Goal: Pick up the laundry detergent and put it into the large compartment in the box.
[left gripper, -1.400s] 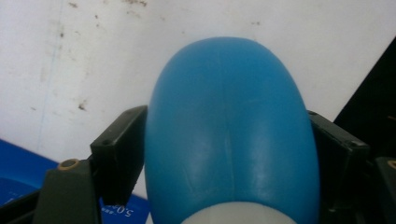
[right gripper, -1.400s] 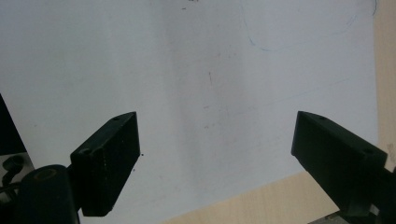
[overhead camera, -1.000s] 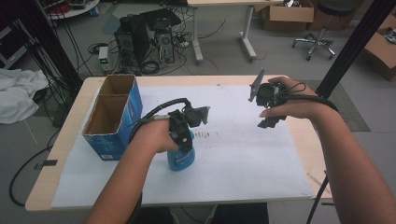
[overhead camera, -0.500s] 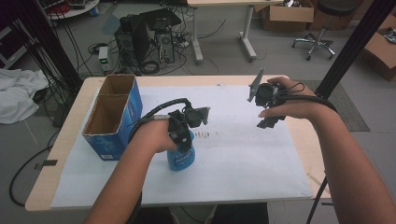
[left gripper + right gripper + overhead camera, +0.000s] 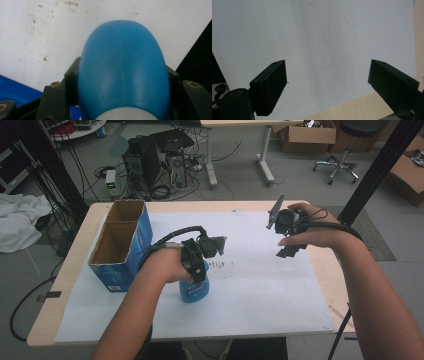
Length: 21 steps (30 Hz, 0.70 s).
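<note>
- Work in hand, judging from the pics: picking up the blue bottle (image 5: 194, 287), prob to move it somewhere, maybe into the cardboard box (image 5: 120, 245) just left of it
- Bottle is standing upright on the white sheet (image 5: 260, 285) covering the table (image 5: 65, 315), near the sheet's middle, a bit toward the person's side
- Left claw (image 5: 196, 269) is coming down on the bottle from above; its jaws have just been closing w/ the bottle between them
- In the left gripper view the bottle's rounded blue body (image 5: 122, 72) is sitting between the two black jaws, both pressing on its sides, so the left claw is gripping the bottle
- Grasp step is looking done; bottle's base is still appearing to rest on the sheet, so lift isn't started yet
- Right claw (image 5: 287, 251) is hanging above the sheet, well right of the bottle, toward the far edge
- In the right gripper view that claw (image 5: 327, 75) is standing wide w/ nothing between its jaws, just bare sheet below
- Box is standing open-topped w/ two compartments, both looking empty as far as visible
- Still left: lifting the bottle clear, carrying it, setting it down, letting go
- Right hand isn't taking part yet
</note>
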Tool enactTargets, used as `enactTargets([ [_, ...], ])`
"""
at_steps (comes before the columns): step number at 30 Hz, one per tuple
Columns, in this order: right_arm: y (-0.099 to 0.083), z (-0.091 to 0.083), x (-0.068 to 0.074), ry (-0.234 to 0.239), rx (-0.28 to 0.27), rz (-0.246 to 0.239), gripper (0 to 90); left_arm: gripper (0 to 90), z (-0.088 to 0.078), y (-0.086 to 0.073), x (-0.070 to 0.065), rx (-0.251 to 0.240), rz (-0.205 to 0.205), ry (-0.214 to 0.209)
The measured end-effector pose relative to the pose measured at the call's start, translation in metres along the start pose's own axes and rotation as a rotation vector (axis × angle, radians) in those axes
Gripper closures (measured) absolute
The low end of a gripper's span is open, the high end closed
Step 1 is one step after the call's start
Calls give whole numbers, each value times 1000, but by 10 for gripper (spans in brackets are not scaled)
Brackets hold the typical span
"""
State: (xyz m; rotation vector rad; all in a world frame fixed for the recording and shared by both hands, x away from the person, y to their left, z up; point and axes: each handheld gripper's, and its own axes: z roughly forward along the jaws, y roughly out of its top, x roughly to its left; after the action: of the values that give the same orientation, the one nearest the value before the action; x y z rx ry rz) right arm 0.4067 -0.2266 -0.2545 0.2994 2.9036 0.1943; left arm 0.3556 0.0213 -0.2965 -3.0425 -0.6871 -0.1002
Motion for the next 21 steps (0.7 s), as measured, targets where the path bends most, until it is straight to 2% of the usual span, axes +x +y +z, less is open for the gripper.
enactTargets([
  [3,0,0,0,0,0,1,154,391,-1,2,-2,0,21,9],
  [8,-1,-1,-1,0,0,3,154,391,-10,2,1,-5,4,16],
  [13,-3,-2,-2,-3,2,8,154,391,-34,-2,6,-15,-45,0],
  [21,2,1,-2,0,6,0,154,391,-70,-13,21,-25,-162,-19],
])
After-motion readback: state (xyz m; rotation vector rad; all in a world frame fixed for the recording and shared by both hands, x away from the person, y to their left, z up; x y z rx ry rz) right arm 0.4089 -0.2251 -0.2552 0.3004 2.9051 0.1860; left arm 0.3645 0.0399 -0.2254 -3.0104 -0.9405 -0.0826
